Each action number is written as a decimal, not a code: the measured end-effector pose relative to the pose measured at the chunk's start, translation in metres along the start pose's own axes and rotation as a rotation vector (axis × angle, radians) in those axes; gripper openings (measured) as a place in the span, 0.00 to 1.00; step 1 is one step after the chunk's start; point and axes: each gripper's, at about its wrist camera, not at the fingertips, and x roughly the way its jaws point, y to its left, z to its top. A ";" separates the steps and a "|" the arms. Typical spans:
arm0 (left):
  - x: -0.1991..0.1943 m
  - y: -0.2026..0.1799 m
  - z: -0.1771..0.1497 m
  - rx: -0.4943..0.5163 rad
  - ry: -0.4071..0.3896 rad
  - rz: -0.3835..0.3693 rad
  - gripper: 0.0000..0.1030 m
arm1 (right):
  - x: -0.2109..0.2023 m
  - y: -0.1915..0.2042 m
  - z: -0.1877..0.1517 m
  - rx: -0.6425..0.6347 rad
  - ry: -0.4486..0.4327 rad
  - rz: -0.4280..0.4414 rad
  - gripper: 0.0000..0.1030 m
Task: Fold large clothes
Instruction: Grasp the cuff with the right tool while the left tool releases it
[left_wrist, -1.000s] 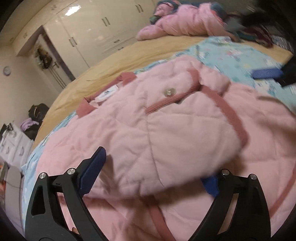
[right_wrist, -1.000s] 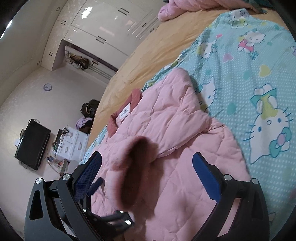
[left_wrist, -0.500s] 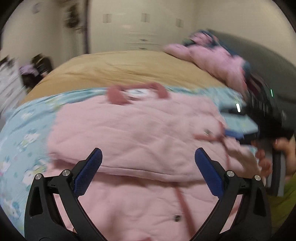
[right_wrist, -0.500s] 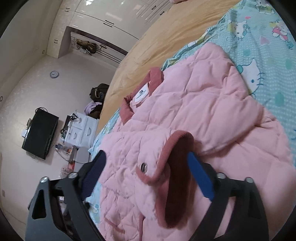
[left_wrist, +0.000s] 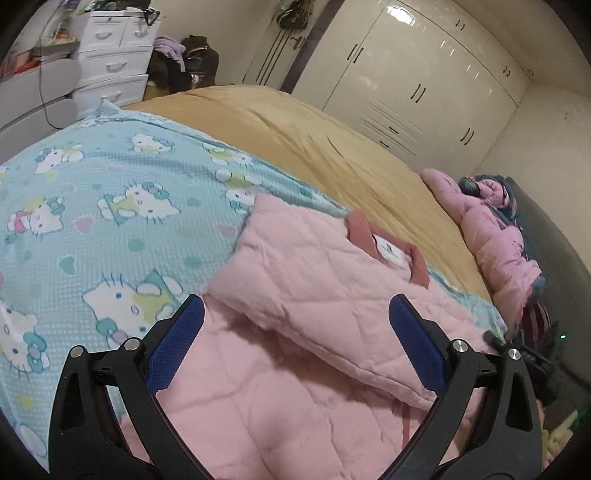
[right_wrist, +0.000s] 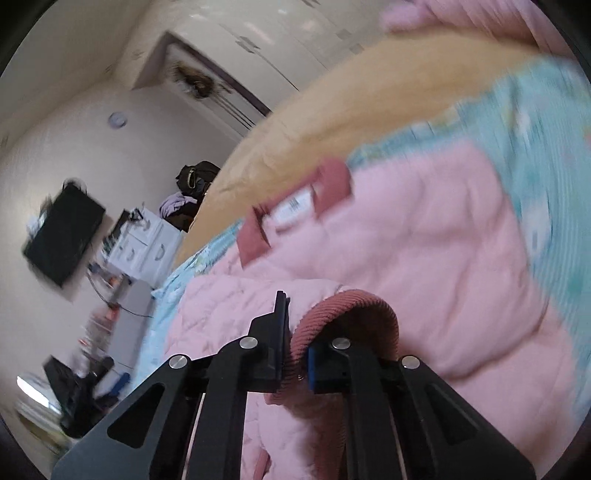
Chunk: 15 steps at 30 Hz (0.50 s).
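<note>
Pink quilted jacket (left_wrist: 314, 295) lies on the bed (left_wrist: 332, 140); our right hand-held gripper (right_wrist: 295, 354) pinches its ribbed cuff (right_wrist: 347, 306) at 6 o'clock and could slip, while our left hand-held gripper (left_wrist: 295, 350) gapes wide, empty.

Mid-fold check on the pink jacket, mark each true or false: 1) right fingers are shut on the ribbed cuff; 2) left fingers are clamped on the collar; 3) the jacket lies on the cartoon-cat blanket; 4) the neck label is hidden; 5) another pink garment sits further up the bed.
1) True: the right gripper is shut on the ribbed cuff.
2) False: the left gripper is open above the pink jacket, holding nothing; the collar lies beyond it.
3) True: it rests on the cartoon-cat blanket.
4) False: the white neck label shows inside the collar.
5) True: another pink garment lies near the bed's far end.
</note>
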 end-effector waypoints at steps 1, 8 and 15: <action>0.002 -0.004 0.006 0.009 -0.004 0.016 0.91 | -0.001 0.006 0.006 -0.032 -0.009 -0.002 0.07; 0.021 -0.026 0.044 0.046 -0.033 0.010 0.91 | -0.012 0.065 0.059 -0.299 -0.144 -0.060 0.06; 0.077 -0.042 0.048 0.072 0.033 -0.026 0.91 | 0.007 0.046 0.067 -0.304 -0.135 -0.162 0.06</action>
